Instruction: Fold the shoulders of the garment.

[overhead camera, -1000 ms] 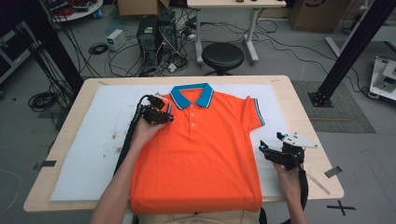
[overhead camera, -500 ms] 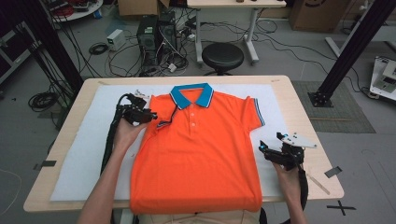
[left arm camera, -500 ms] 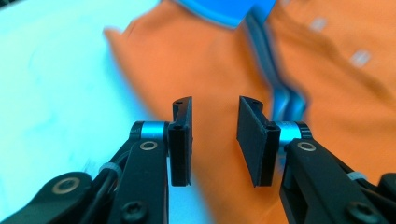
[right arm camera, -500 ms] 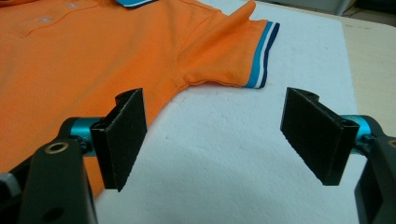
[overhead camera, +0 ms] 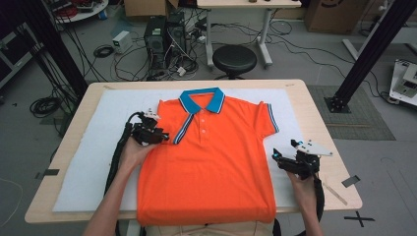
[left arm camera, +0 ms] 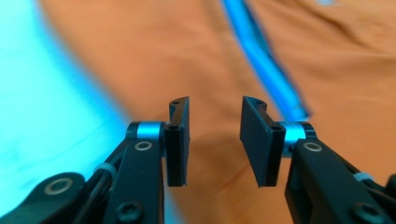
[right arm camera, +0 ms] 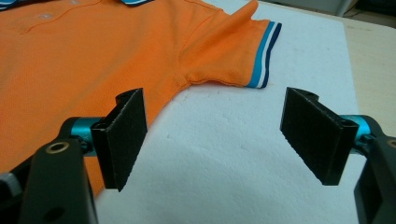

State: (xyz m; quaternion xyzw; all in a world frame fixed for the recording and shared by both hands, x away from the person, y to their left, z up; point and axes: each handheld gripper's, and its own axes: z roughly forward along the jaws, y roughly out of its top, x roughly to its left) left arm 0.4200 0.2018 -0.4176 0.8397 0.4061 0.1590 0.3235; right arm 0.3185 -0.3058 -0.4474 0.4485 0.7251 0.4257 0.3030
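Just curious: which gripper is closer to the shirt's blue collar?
Left. The left gripper sits over the folded sleeve just below the collar; the right gripper waits off the shirt's far side.

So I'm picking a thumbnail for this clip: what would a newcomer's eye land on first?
The bright orange polo shirt with its blue collar, spread flat on the white mat in the middle of the table. Next, the two black claws at its sides: the left claw open over the folded-in sleeve, the right claw open above the mat beside the shirt.
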